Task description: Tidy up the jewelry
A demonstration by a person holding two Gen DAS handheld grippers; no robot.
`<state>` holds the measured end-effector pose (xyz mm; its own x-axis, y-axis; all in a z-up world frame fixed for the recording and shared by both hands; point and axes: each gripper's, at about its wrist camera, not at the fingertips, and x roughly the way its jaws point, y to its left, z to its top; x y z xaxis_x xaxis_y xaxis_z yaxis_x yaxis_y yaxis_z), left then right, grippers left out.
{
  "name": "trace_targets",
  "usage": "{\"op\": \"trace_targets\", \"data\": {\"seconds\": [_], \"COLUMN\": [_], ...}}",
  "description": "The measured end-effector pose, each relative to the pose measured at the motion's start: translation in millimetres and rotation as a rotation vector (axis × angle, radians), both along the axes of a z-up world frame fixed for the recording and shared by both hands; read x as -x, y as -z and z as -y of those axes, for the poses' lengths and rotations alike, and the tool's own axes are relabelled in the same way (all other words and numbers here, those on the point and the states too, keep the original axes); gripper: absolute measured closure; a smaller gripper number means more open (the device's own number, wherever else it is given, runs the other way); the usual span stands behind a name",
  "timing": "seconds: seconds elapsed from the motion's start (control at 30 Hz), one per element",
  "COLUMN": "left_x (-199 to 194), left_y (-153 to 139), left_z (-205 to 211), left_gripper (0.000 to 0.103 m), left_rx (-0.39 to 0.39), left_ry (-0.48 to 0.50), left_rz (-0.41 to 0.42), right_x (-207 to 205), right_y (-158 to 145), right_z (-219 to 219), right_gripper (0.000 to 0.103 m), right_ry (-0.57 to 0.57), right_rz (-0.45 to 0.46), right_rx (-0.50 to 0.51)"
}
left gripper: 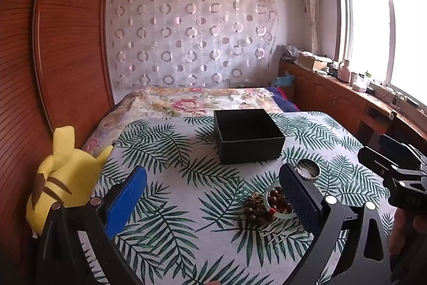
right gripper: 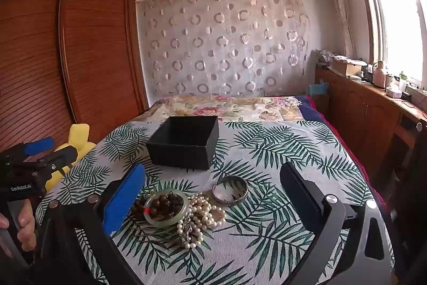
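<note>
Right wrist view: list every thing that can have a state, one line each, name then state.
black box: open, no lid, upright on the leaf-print cloth; inside looks empty.
jade bangle: flat on the cloth, ringing dark wooden beads.
pearl necklace: heaped loose beside the bangle.
silver bangle: flat, apart from the heap.
left gripper: open, holding nothing.
right gripper: open, holding nothing.
</note>
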<state>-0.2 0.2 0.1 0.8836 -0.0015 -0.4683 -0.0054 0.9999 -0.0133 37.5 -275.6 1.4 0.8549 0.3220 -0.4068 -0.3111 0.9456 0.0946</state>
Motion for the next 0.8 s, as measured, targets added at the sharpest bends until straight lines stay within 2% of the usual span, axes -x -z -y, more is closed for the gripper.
{"op": "trace_targets", "data": {"seconds": [0.4, 0.8], "left_x": [-2.2, -1.9], "left_y": [2.3, -7.1], "left_z": [1.2, -2.1], "left_gripper": [0.007, 0.007], "left_rx": [-0.005, -0.007], "left_ry": [-0.002, -0.001], "left_rz": [0.003, 0.012], "right_x": [-0.1, 0.1], "right_y": [-0.2, -0.2], "right_z": [0.6, 0.2], "right_gripper": [0.002, 0.002], "right_ry": [0.0, -0.001], "right_rz": [0.002, 0.003], "right_rx": [-0.002, -0.003]}}
